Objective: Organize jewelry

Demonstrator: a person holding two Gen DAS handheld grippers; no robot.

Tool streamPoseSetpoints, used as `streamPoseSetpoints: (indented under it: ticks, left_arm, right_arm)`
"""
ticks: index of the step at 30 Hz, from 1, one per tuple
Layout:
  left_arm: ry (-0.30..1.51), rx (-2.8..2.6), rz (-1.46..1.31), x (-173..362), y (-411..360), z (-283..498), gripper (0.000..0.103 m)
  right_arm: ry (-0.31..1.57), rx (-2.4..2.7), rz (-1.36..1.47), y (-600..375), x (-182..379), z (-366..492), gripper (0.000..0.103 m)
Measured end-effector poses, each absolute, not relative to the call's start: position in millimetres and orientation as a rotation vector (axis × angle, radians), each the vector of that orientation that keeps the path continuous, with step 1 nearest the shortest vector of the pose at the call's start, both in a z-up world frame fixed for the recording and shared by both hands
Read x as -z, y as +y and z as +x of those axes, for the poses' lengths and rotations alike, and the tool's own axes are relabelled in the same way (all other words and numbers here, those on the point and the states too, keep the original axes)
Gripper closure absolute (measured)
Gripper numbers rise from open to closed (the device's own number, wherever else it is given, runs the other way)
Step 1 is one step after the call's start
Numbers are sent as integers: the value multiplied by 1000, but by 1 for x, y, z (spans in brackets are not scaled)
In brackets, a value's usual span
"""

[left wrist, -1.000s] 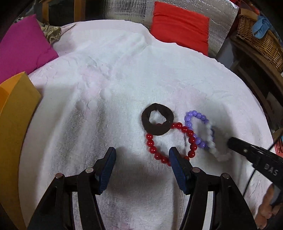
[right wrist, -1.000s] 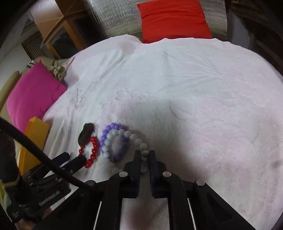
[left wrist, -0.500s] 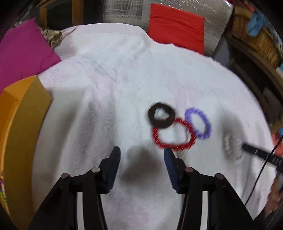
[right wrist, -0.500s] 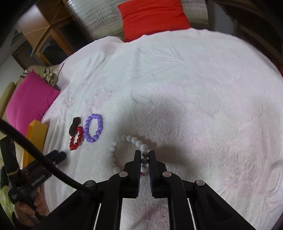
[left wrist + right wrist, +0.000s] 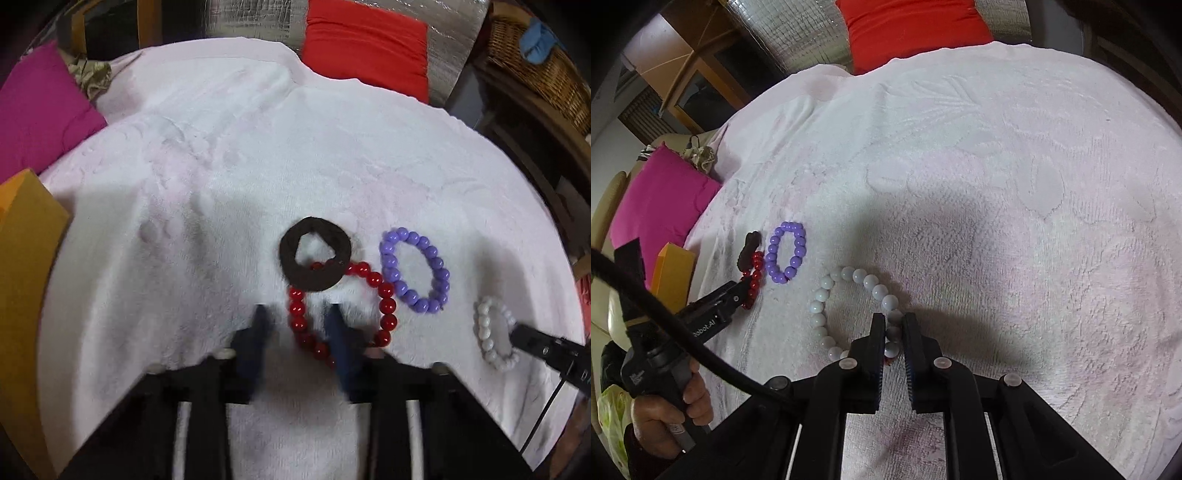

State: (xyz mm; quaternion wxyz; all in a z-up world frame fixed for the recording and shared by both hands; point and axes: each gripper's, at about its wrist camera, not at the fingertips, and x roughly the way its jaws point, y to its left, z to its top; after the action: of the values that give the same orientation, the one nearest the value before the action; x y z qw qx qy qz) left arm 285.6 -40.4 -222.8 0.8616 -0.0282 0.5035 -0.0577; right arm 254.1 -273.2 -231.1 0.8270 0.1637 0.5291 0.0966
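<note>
A red bead bracelet (image 5: 384, 306) lies on the white towel (image 5: 295, 155) with a dark brown hair tie (image 5: 314, 259) over its far edge. A purple bead bracelet (image 5: 415, 271) lies to its right, and a white bead bracelet (image 5: 493, 338) farther right. My left gripper (image 5: 297, 325) is open, its fingers straddling the red bracelet's near left side. My right gripper (image 5: 894, 328) has its jaws narrowly apart around the white bracelet (image 5: 849, 314) lying on the towel. The red (image 5: 753, 277) and purple (image 5: 786, 256) bracelets lie to its left.
An orange box (image 5: 26, 280) stands at the towel's left edge, with a magenta cushion (image 5: 40, 110) behind it. A red cushion (image 5: 365, 48) lies at the far end. A wicker basket (image 5: 543, 62) stands at the far right.
The right gripper pulled the white bracelet off the purple one to the right, then loosened its jaws. The left gripper backed off, then came forward over the red bracelet, its jaws narrower.
</note>
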Motion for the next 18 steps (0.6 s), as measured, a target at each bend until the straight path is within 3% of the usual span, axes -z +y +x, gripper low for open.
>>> streamPoseSetpoints:
  ticks: [3,15,16,18]
  left_arm:
    - [1091,133,-58,219,-33,279,91]
    - [1124,179,-38,207,-1,244,92]
    - [1128,185,-48,208,-1,243,86]
    - [1133,201,-69,208,-1,247,66]
  right_arm:
    - [1127,-202,342,-272,231,255,90]
    - [1131,-198,348,-272,232,255,90]
    - [1129,-197,345,-271,232,254,90]
    - [1124,-196,337,-270,232,254,89]
